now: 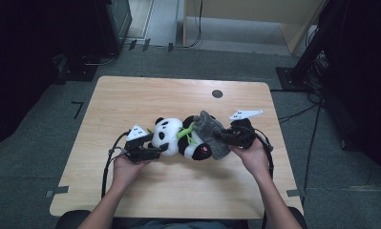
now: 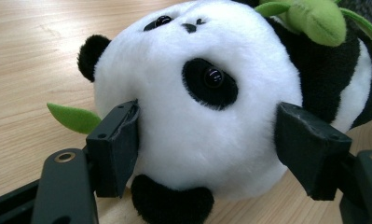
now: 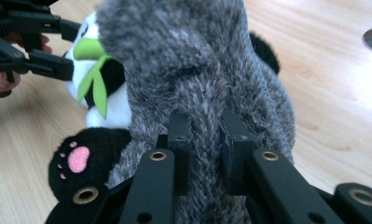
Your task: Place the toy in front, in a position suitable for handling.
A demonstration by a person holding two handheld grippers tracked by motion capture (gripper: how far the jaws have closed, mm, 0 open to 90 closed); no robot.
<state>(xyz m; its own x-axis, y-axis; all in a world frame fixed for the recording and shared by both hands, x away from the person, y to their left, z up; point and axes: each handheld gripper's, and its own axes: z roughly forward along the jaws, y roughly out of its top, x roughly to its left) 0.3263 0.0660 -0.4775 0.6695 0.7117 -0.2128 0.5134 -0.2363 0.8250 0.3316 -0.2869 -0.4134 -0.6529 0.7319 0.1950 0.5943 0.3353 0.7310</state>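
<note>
High view: we are seeing the panda plush lying on its side near the middle of the wooden table, with a grey fuzzy garment over its lower body. The left gripper is meeting the head and the right gripper the grey fabric.

Left gripper view: the jaws are standing wide and pressing into both sides of the white head, denting the pile. A green leaf is poking out beside the left jaw.

Right gripper view: the jaws are pinching a narrow fold of the grey pile, nearly together. A black foot with a pink paw pad is showing beside the fabric. The garment may be a sock or a hat; we cannot tell.

Handling: we are judging both soft, light and squashy. The head is giving a firm hold, and the fabric's edge is best for pulling.
</note>
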